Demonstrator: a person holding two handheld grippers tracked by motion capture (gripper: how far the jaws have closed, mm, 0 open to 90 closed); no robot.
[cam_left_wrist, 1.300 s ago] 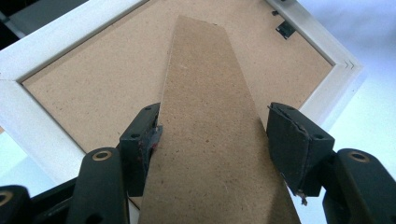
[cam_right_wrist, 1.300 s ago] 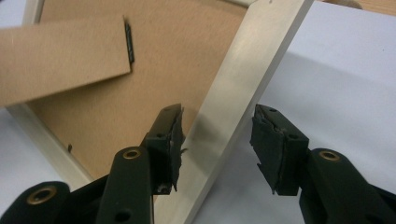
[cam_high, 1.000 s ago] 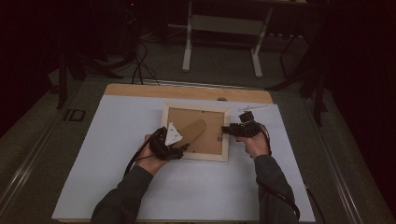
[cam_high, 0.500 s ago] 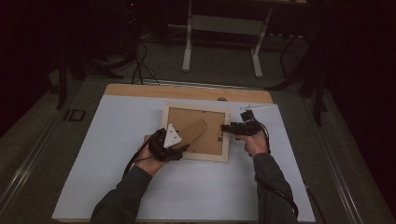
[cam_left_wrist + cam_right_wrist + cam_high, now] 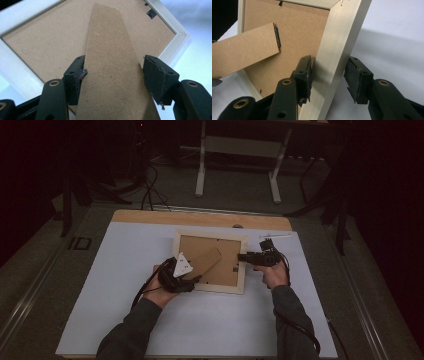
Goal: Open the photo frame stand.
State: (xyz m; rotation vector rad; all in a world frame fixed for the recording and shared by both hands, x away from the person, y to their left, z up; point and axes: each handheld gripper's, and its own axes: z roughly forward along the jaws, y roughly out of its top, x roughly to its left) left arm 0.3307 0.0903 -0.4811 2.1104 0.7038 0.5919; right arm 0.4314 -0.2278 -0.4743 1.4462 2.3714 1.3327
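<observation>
Both grippers work at a picture frame that lies face down on the white table. High view: the left gripper sits at the frame's near left corner, over the foot of the brown easel stand; the right gripper reaches in level from the right to the frame's right rail.

Left gripper view: the left gripper straddles the stand, which rises between the jaws; the left pad touches the stand's edge, while the right pad stands just clear of it (no firm grip is seen).

Right gripper view: the right gripper has the pale frame rail between its jaws, which have just been closing. The inner pad lies against the rail; the outer pad remains apart from it. The stand hinges on the brown backing board.
</observation>
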